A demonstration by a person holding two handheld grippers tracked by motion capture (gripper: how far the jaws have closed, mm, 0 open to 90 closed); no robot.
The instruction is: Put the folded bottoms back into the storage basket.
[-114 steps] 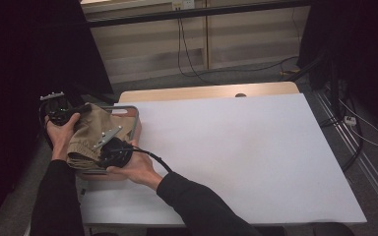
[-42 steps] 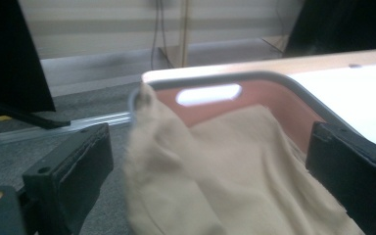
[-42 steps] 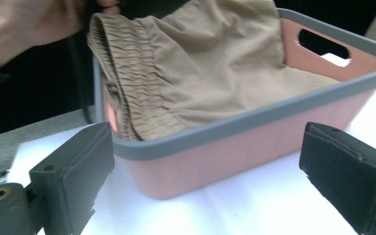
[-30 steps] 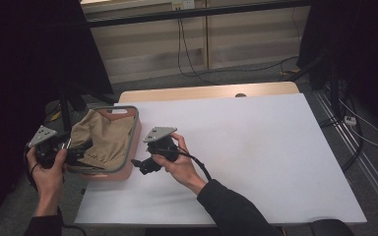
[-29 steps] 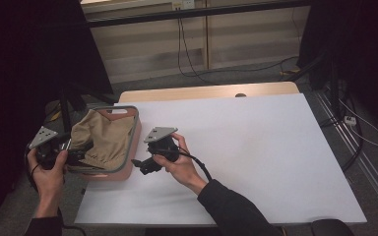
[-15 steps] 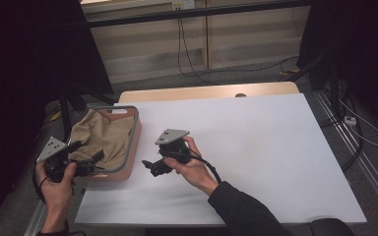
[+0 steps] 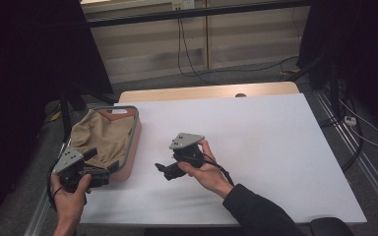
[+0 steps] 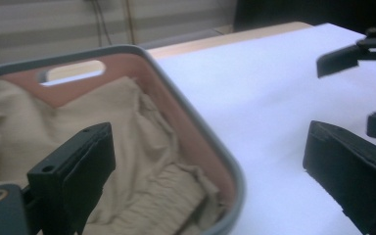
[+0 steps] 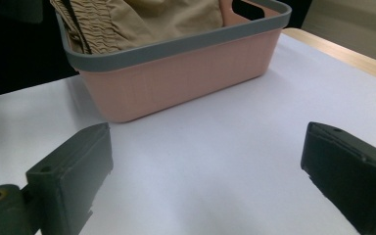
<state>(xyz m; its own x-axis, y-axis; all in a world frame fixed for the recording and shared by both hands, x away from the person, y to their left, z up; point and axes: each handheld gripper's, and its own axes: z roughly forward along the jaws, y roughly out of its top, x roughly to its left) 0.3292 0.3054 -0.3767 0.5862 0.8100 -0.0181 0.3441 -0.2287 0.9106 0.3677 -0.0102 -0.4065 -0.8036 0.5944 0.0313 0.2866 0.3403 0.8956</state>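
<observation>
A pink basket with a grey rim (image 7: 136,129) (image 8: 196,122) (image 9: 186,44) stands at the table's left edge. A tan cloth (image 7: 103,135) (image 8: 142,161) (image 9: 142,14) lies bunched inside it. My left gripper (image 7: 101,164) (image 8: 208,161) is open at the basket's near corner, its jaws wide apart over the rim and holding nothing. My right gripper (image 7: 163,170) (image 9: 208,166) is open too, low over the white table to the right of the basket and pointing at its side wall. The right gripper's jaws also appear at the far right of the left gripper view.
The white table top (image 7: 256,142) stretches wide to the right of the basket. A strip of bare wood (image 7: 206,92) runs along its far edge. Cables (image 7: 192,54) lie on the floor behind, and dark stands flank the table.
Both grippers have come off the cloth and pulled back toward the near side. The left one dropped to the basket's near corner; the right one moved right over the table.
</observation>
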